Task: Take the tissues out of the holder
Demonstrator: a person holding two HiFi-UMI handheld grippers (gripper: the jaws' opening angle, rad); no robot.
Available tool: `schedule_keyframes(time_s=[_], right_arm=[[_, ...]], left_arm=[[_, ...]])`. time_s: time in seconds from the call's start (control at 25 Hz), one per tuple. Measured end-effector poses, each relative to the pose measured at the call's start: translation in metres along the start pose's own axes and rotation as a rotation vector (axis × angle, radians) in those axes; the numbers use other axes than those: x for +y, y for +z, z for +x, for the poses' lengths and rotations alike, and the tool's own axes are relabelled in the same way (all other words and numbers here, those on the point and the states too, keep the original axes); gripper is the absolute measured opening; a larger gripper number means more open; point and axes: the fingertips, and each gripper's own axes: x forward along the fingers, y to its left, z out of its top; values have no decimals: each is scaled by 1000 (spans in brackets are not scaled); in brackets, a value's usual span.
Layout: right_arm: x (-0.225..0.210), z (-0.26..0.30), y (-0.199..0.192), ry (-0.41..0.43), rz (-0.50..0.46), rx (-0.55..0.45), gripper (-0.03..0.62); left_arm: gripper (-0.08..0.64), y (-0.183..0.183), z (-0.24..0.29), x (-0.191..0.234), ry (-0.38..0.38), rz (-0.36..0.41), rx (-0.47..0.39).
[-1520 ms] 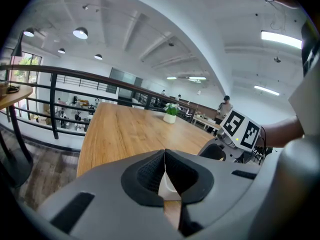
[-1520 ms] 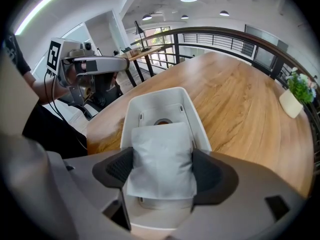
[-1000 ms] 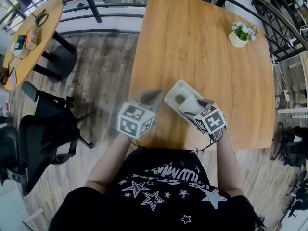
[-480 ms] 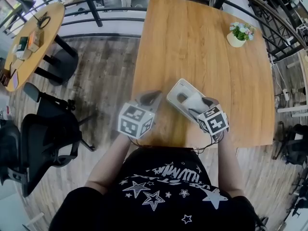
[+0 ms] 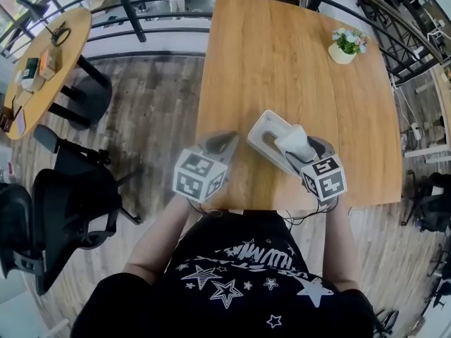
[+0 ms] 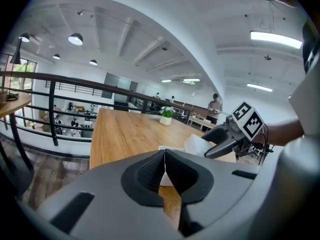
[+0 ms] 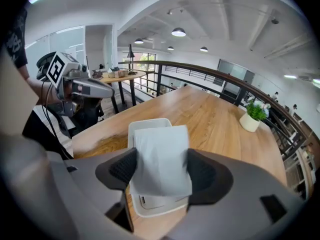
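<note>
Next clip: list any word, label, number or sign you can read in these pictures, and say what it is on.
Nothing is legible.
T-shirt: white stylised lettering among stars, too distorted to read.
Marker cubes: black-and-white square patterns only, no letters.
Tissue holder: small mark near its edge, too small to read.
Boxes on the round table: too small to read.

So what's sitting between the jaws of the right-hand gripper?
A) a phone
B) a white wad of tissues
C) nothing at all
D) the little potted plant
B: in the right gripper view the white tissues sit between the pads of the right gripper, above the white holder, while the potted plant stands far off on the table.
</note>
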Motion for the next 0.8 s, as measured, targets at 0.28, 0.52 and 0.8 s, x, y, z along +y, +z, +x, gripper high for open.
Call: schedule_keyframes(time_s=[0.28,0.52,0.8], right_arm=[[8,-39,17,-46,211,-196,329],[14,-59,13,-44,294,-284,329],[14,-86,-9,-4,373,-374,328]], left_arm=[[14,-7,-3,-8,-42,0,6],[14,-6,-9,-24,-55,21,-3],[14,-6,-16,-55,-35,46,-21]])
